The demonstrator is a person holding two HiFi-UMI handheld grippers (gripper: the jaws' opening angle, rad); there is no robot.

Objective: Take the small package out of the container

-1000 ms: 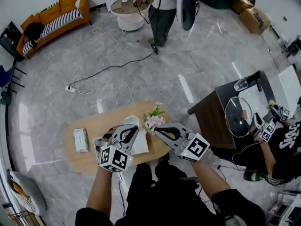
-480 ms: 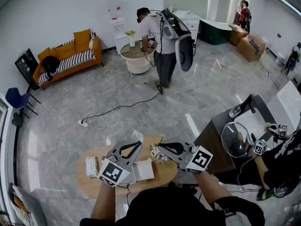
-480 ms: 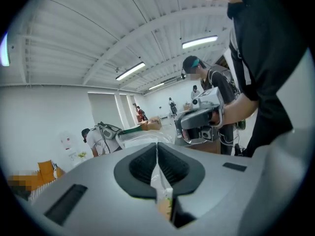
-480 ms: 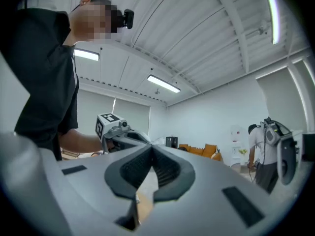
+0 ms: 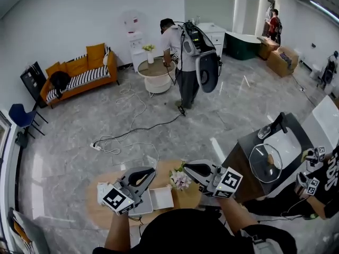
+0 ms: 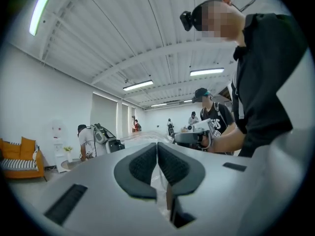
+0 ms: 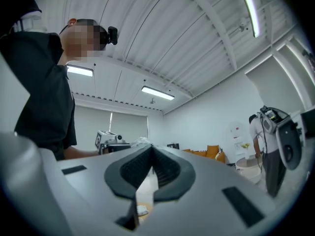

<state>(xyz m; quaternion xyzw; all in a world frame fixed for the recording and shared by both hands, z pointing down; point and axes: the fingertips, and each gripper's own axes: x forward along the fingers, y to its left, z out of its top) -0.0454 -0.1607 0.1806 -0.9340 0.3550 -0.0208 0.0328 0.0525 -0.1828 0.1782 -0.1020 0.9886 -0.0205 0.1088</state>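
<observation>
A low oval wooden table (image 5: 175,201) lies just in front of me. On it stands a shallow white container (image 5: 161,198). A small white packet (image 5: 100,191) lies on the table to its left, outside the container and half hidden by my left gripper's marker cube. My left gripper (image 5: 153,169) (image 6: 157,144) hovers over the table, jaws shut, with nothing clearly between them. My right gripper (image 5: 186,166) (image 7: 151,148) hangs above the table's right end, shut too. Both gripper views look out level across the room.
A small bunch of flowers (image 5: 180,180) stands between the grippers. A dark cabinet (image 5: 249,165) with a glass bowl (image 5: 266,163) is at the right, beside another person's hands (image 5: 313,180). A person with a backpack (image 5: 183,52) stands far off. A cable (image 5: 132,126) runs over the floor.
The head view has tilted up, so the table now sits lower in frame. My left gripper has drifted left and down, over the packet. Both grippers stay shut.
</observation>
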